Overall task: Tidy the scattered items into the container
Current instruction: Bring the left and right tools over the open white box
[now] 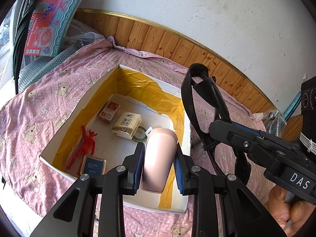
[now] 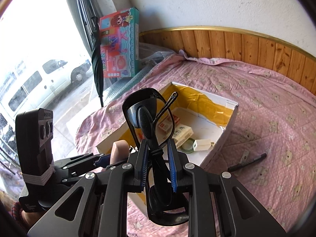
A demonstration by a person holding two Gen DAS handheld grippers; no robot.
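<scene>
The pink cup (image 1: 160, 158) is pinched by the left gripper (image 1: 159, 166) over the box (image 1: 47, 158); the sunglasses (image 2: 156, 138), clamped in the right gripper (image 2: 158, 169), could be snagged on its rim.

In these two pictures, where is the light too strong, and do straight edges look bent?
Right wrist view: the window at left is overexposed, washing out the street outside; the sunglasses in the right gripper look dark against it. Left wrist view: light is even, and the pink cup in the left gripper is slightly soft. Both views: fisheye bends the wooden wall panel into an arc.
</scene>
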